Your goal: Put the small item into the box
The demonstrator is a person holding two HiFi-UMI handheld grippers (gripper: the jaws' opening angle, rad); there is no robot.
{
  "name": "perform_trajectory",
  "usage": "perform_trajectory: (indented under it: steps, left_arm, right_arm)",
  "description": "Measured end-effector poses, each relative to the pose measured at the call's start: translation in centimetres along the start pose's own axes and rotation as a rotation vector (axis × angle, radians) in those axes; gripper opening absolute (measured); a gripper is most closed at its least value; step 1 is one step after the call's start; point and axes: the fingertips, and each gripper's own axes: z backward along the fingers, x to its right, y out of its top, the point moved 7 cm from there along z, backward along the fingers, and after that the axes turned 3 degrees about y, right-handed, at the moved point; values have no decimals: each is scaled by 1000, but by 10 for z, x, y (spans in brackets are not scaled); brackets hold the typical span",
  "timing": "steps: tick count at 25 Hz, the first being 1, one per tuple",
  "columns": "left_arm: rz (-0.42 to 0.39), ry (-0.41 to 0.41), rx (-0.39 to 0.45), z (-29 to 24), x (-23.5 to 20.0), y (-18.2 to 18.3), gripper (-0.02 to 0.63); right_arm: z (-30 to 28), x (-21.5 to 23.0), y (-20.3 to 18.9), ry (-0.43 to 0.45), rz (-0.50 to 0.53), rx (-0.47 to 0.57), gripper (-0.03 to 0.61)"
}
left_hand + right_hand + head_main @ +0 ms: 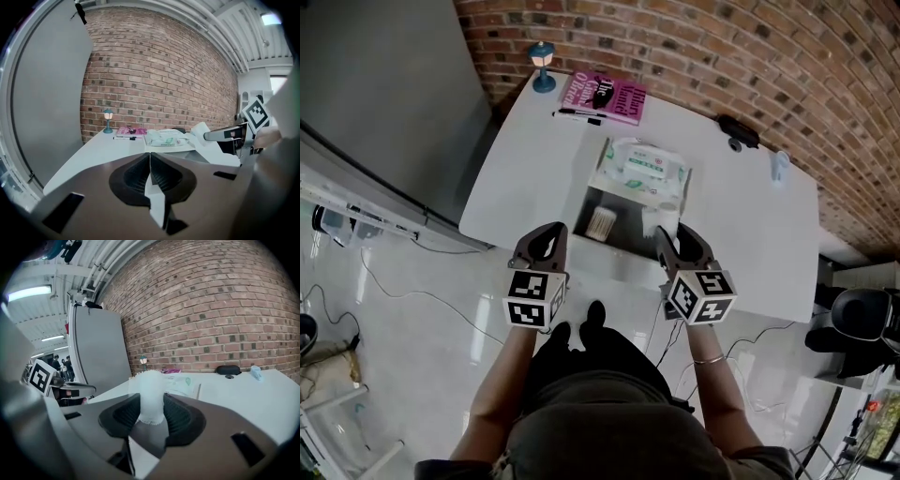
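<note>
An open box point(626, 228) with white flaps sits at the table's near edge. In it stands a tub of cotton swabs point(601, 223), and a pack of wet wipes point(644, 167) lies on its far flap. My right gripper point(667, 234) is shut on a small white packet point(660, 219), held upright over the box's right side. In the right gripper view the packet point(150, 397) sticks up between the ribbed pads of the right gripper point(151, 414). My left gripper point(548, 239) hovers at the box's near-left corner. Its jaws point(150, 173) meet with nothing between them.
At the table's far end are a small blue lamp point(543, 64), a pink book point(605, 97) and a black pen point(578, 114). A black case point(738, 129) and a small bottle point(779, 167) lie at the right. A grey panel point(384, 94) stands left.
</note>
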Motion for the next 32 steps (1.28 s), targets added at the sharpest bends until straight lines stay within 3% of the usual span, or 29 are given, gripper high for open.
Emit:
perform_trajectory:
  steps: [16, 32]
  left_arm:
    - [75, 116, -16, 19, -14, -20, 26]
    - [120, 182, -28, 41, -16, -32, 26]
  right_arm:
    - [-32, 5, -22, 110, 143, -221, 156]
    - [-65, 14, -47, 104, 271, -459, 156]
